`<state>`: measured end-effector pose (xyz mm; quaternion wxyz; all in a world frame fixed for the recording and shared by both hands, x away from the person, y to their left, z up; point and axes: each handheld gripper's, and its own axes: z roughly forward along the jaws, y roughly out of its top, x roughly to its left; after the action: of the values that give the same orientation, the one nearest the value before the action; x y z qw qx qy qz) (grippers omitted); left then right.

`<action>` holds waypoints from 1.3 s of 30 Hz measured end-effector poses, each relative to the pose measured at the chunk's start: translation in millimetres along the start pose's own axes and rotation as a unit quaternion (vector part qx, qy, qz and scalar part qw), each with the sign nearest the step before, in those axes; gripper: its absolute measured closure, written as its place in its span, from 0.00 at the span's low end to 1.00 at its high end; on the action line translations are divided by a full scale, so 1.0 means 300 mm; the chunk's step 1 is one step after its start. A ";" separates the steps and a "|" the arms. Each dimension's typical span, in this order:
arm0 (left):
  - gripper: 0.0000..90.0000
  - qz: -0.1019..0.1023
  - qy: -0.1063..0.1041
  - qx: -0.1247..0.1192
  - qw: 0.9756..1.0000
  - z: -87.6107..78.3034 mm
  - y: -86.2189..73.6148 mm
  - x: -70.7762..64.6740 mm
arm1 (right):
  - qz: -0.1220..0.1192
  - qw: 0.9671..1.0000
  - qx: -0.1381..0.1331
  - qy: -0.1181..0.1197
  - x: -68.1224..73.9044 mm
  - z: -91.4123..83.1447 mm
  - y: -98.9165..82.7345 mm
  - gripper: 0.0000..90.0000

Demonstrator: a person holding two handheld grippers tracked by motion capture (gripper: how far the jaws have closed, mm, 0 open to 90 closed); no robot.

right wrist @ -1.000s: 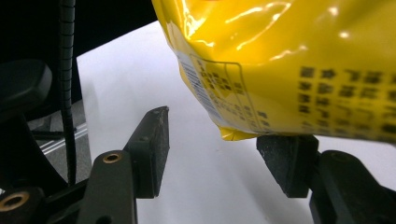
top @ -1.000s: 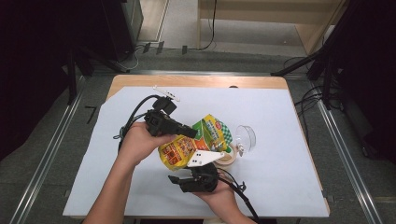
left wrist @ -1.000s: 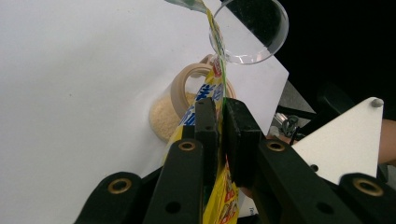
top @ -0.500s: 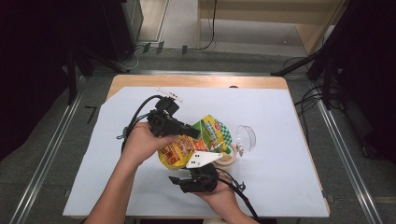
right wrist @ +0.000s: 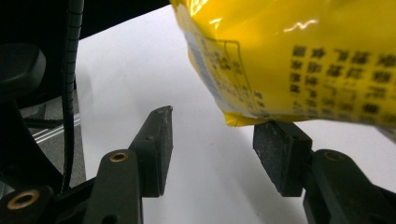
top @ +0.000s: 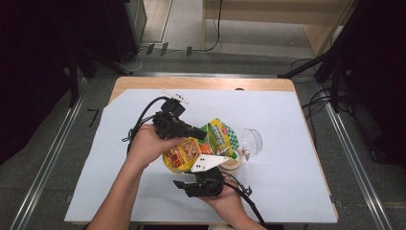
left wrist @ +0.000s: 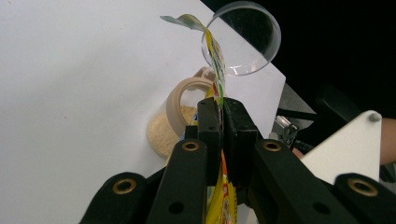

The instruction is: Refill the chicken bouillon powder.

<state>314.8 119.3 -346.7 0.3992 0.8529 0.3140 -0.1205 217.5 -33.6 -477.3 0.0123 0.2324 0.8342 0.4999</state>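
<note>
A yellow and green snack bag (top: 186, 153) hangs tilted over a small jar of beige powder (top: 232, 164). My left gripper (top: 201, 133) is shut on the bag's upper edge (left wrist: 219, 79); its jaws have just been closing further on that edge. In the left gripper view the jar (left wrist: 180, 122) lies just past the jaws, with the clear lid (left wrist: 243, 39) beyond it. My right gripper (right wrist: 212, 140) stands open near the table's front edge, low under the bag (right wrist: 299, 56). The bag's bottom corner rests over its right pad (right wrist: 280, 154), and nothing lies between the pads.
A white sheet (top: 297, 182) covers most of the wooden table (top: 201, 84). The clear lid (top: 252, 141) lies right of the bag. Cables (top: 143, 120) trail from the left gripper across the sheet. Dark stands and floor rails surround the table.
</note>
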 end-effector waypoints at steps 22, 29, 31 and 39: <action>0.99 0.005 -0.018 0.009 1.000 -0.064 -0.066 0.047 | -0.003 1.000 0.019 -0.013 0.047 -0.038 -0.025 0.53; 0.98 0.005 -0.025 0.013 1.000 -0.042 -0.065 0.050 | 0.002 1.000 0.020 -0.013 0.032 -0.020 -0.036 0.53; 0.96 0.002 -0.032 0.008 0.999 -0.030 -0.061 0.047 | 0.000 1.000 0.019 -0.014 0.028 -0.015 -0.038 0.54; 0.91 0.002 -0.038 -0.003 0.999 0.013 -0.051 0.043 | -0.007 0.999 0.022 -0.022 0.017 -0.013 -0.040 0.58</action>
<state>315.3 129.4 -364.3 0.4140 0.8471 0.2971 -0.1508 207.3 -39.4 -484.3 0.0291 0.2377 0.8462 0.4761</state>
